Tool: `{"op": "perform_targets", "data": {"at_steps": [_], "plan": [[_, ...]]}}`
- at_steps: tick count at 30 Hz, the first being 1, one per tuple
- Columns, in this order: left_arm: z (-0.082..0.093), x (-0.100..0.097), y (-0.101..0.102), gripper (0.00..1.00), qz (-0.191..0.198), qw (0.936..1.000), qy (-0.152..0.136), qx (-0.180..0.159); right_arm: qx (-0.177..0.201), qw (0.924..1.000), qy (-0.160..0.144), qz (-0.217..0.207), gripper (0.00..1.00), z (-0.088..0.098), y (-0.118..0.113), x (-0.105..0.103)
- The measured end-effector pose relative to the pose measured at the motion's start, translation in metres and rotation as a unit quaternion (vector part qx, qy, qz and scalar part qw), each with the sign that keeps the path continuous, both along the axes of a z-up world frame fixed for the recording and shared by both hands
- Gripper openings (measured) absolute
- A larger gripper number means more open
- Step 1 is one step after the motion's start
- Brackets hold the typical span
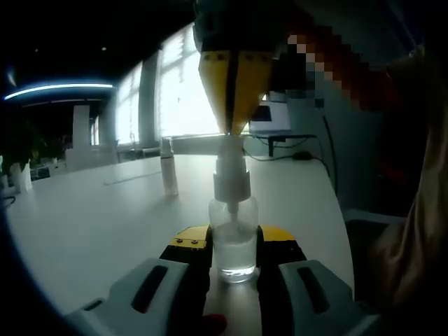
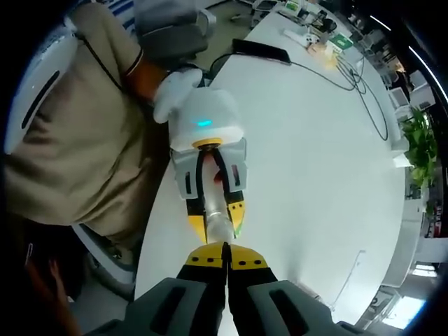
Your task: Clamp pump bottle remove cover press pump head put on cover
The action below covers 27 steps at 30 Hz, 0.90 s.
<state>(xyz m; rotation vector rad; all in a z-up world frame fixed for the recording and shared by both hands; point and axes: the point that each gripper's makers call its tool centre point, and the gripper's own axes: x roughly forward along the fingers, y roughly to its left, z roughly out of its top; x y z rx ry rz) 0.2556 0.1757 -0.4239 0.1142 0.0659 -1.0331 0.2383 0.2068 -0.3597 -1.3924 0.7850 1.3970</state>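
Note:
A clear pump bottle (image 1: 234,241) with a white pump head (image 1: 231,175) stands on the white table (image 1: 105,224). My left gripper (image 1: 234,243) is shut on the bottle's lower body. My right gripper (image 1: 231,129) comes down from above, its yellow jaws shut together with the tips on top of the pump head. A slim clear cover (image 1: 168,168) stands upright on the table behind and to the left. The right gripper view looks straight down: my right gripper (image 2: 225,257) is shut just over the bottle (image 2: 215,207), which the left gripper (image 2: 217,222) holds.
A person in beige clothes (image 2: 91,140) stands at the table's near edge. Black cables (image 2: 350,77) and small items lie at the far end. A monitor (image 1: 269,119) sits at the back by bright windows, and plants (image 2: 420,140) stand past the table.

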Motion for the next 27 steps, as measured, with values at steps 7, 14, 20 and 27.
{"op": "perform_targets", "data": {"at_steps": [7, 14, 20, 27], "plan": [[0.0001, 0.0001, 0.0001, 0.15, 0.0, 1.0, -0.001, 0.0, 0.0, 1.0, 0.0, -0.005, 0.0, 0.0004, 0.0004, 0.0019], [0.0003, 0.0, 0.0001, 0.15, 0.0, 1.0, 0.0, 0.0, 0.005, 0.9999, 0.004, -0.009, 0.0, 0.0007, 0.0003, 0.0024], [0.0005, -0.0002, 0.0, 0.15, -0.001, 1.0, 0.0, -0.001, 0.007, 0.9999, 0.003, -0.01, 0.0, 0.0007, 0.0003, 0.002], [0.0007, 0.0001, 0.0001, 0.15, -0.001, 1.0, -0.001, 0.0, 0.008, 0.9999, 0.002, -0.008, 0.0, 0.0008, 0.0002, 0.0018]]}}
